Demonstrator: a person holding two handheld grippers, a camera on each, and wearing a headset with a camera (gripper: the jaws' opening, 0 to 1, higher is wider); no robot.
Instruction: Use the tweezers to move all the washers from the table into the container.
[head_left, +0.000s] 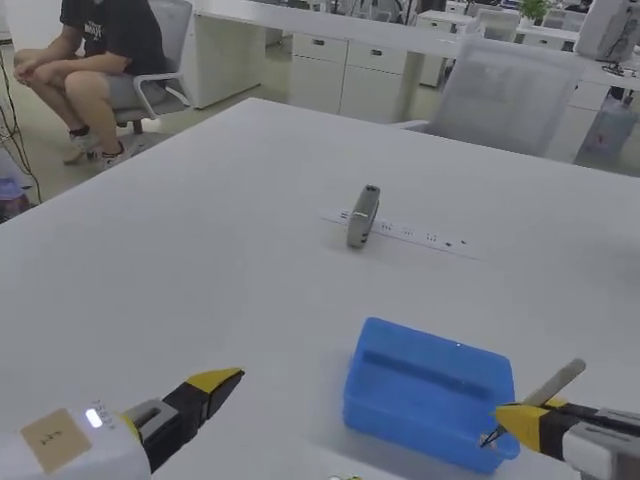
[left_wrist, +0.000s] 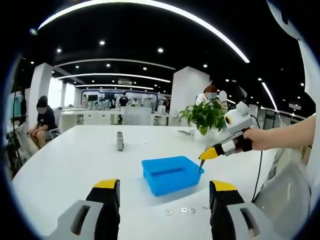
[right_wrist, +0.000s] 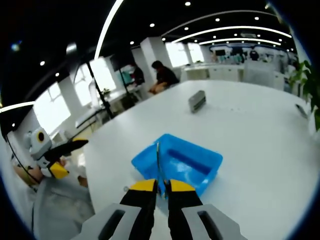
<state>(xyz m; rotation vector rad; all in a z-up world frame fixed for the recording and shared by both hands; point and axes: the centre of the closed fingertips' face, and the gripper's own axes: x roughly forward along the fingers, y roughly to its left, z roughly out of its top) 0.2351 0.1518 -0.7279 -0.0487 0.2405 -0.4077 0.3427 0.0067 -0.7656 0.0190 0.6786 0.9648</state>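
The washers (left_wrist: 184, 210) lie on the bench (head_left: 200, 250) just on the near side of the blue container (head_left: 400, 412), so I think the tweezers (right_wrist: 157, 160) should go down slowly and pinch one by its edge. The right gripper (right_wrist: 161, 185) is squeezed tight on the tweezers, their tip at the container's near corner. The left gripper (left_wrist: 165, 184), left of the container, is wide open and holds nothing.

Bright blue container (head_left: 430, 395), plain white table (head_left: 200, 250), grey block (head_left: 362, 215), silvery washers (left_wrist: 185, 210), black, yellow-tipped left gripper (left_wrist: 164, 185) and right gripper (right_wrist: 159, 186)
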